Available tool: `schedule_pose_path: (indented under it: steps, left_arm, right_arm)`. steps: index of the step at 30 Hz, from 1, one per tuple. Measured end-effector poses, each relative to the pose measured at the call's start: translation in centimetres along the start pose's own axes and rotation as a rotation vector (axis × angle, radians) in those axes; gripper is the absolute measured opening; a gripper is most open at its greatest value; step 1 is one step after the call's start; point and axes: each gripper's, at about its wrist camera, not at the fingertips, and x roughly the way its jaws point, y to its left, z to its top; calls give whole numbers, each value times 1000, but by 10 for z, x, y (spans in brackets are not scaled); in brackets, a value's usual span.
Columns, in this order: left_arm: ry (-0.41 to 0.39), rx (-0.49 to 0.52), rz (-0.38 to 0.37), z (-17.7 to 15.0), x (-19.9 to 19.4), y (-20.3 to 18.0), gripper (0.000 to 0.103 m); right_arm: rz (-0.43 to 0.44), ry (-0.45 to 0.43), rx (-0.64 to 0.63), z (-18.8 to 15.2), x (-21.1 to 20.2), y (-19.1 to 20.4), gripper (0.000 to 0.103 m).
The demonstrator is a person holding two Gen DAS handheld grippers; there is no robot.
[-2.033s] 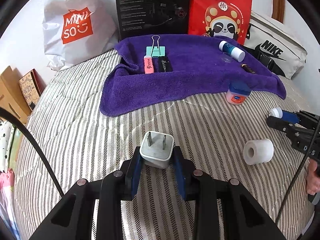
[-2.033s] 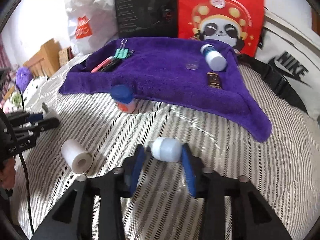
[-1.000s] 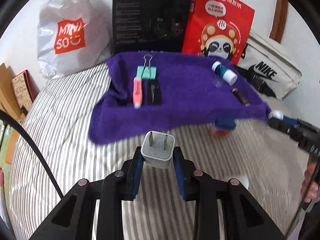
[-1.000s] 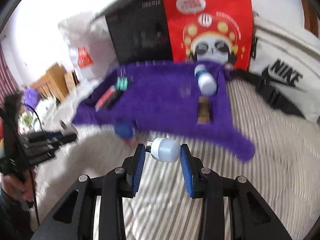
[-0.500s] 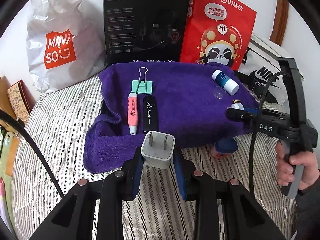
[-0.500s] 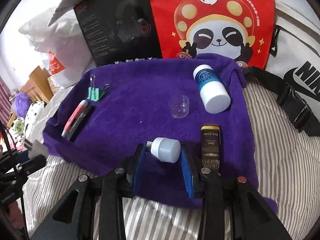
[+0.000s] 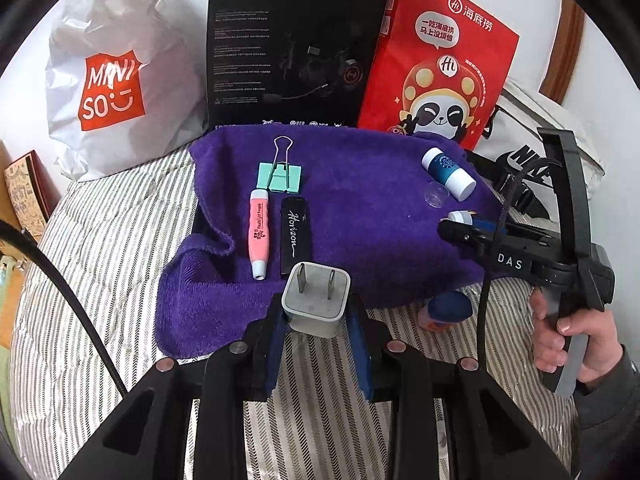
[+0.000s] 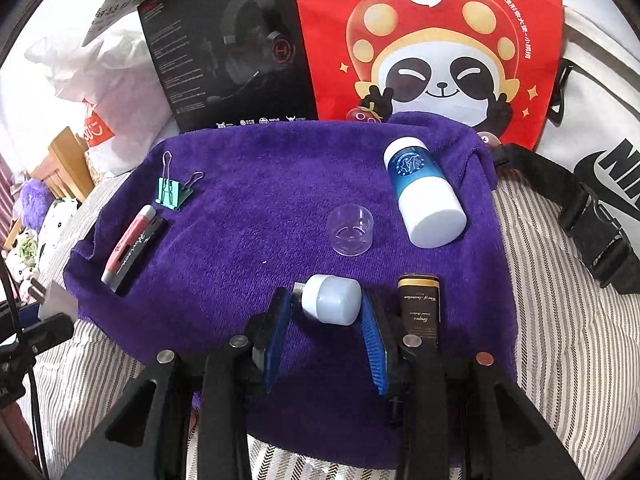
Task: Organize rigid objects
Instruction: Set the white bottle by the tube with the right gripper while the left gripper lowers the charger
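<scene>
My left gripper [image 7: 316,314] is shut on a white plug adapter [image 7: 316,300], prongs up, at the near edge of the purple towel [image 7: 380,240]. Just beyond it lie a pink pen [image 7: 258,232], a black stick [image 7: 295,236] and a green binder clip [image 7: 280,176]. My right gripper [image 8: 326,312] is shut on a small white bulb-shaped piece [image 8: 332,304], low over the towel [image 8: 248,200]. A brown-gold box [image 8: 418,304] lies right beside it. A clear cup [image 8: 350,230] and a blue-white bottle [image 8: 424,200] lie beyond.
A blue-lidded jar [image 7: 446,312] sits on the striped bedspread [image 7: 100,280] by the towel's near right edge. A black box [image 7: 296,52], a red panda bag [image 7: 440,68], a white shopping bag [image 7: 108,80] and a white strap bag [image 8: 600,140] line the back.
My right gripper has carried the white piece forward and down from the bedspread onto the towel, ending beside the brown-gold box. The left gripper crept slightly closer to the towel with the adapter.
</scene>
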Motion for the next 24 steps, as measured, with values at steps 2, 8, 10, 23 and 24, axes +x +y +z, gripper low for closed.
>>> schedule_pose_path:
  steps: [2,8,10,23,24]
  left_arm:
    - [-1,4,-3,2,2,-1,29]
    - [-2,10,-14,8,6,-4,29]
    - [-8,11,-27,12,8,-5,29]
    - [12,1,-69,40,44,-11,29]
    - [18,2,-70,42,47,-11,29]
  right_arm:
    - [12,-5,6,-1,-1,-2,37]
    - [31,14,23,-4,-8,-6,39]
    - [23,17,9,-5,-12,-5,40]
    - [56,-47,53,-28,-58,-14,44]
    - [53,-51,52,-30,-60,-14,44]
